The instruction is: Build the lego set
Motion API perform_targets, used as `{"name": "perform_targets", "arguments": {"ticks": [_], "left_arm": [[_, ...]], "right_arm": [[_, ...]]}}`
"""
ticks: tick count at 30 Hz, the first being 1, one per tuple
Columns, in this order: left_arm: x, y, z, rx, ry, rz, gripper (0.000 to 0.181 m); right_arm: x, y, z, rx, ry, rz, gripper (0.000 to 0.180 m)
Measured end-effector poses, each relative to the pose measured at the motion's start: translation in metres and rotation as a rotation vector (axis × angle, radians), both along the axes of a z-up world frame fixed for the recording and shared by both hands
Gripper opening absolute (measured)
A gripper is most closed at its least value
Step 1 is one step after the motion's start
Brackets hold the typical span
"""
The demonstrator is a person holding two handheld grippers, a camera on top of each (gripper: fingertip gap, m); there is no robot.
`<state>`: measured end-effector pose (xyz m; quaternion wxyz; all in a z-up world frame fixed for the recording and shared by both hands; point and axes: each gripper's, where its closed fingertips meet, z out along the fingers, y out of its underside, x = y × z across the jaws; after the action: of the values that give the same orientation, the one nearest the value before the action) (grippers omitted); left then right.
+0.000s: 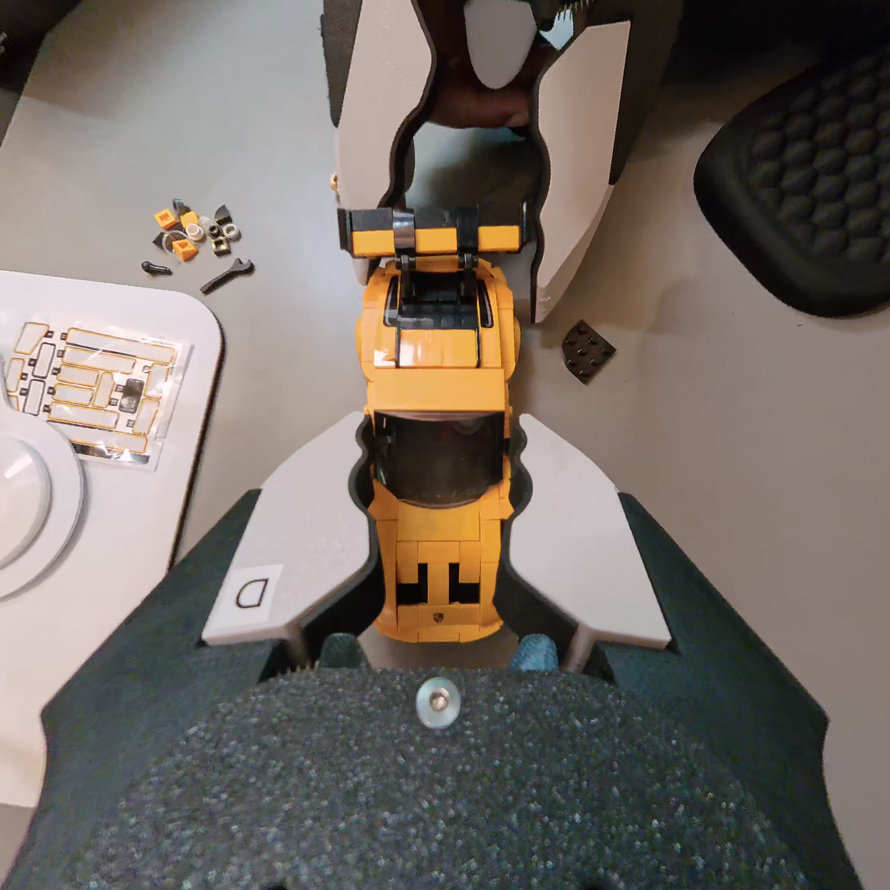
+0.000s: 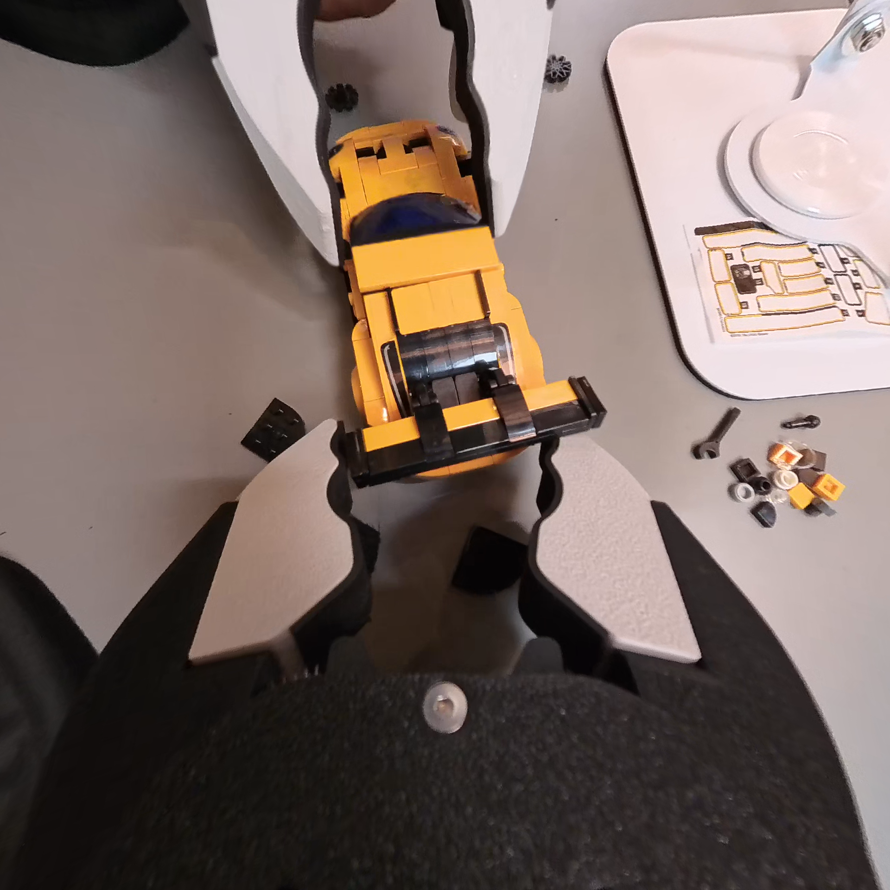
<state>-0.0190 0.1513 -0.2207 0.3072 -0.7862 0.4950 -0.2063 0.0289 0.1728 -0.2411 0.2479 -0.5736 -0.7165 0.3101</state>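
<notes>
Clamped at the cabin by the left gripper (image 1: pixel 436 462) to steady the yellow lego car (image 1: pixel 436 385) mid-table, with the right gripper (image 2: pixel 445 457) spread around the rear wing (image 2: pixel 474 426), probably seating it

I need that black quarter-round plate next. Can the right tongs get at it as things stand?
Probably yes. The right tongs stand open around the car's wing, and the black plate lies bare on the table beside their left finger.

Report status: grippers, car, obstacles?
Left gripper shut on car. Right gripper open at rear wing. Black plate beside it.
</notes>
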Motion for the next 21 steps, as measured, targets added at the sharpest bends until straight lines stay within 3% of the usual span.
{"name": "perform_targets", "arguments": {"ticks": [21], "left_arm": [[0.0052,0.0042,0.0029,-0.065,0.051,0.008,0.050]], "right_arm": [[-0.0002,0.0009,-0.0010,0.012,0.003,-0.006,0.075]]}}
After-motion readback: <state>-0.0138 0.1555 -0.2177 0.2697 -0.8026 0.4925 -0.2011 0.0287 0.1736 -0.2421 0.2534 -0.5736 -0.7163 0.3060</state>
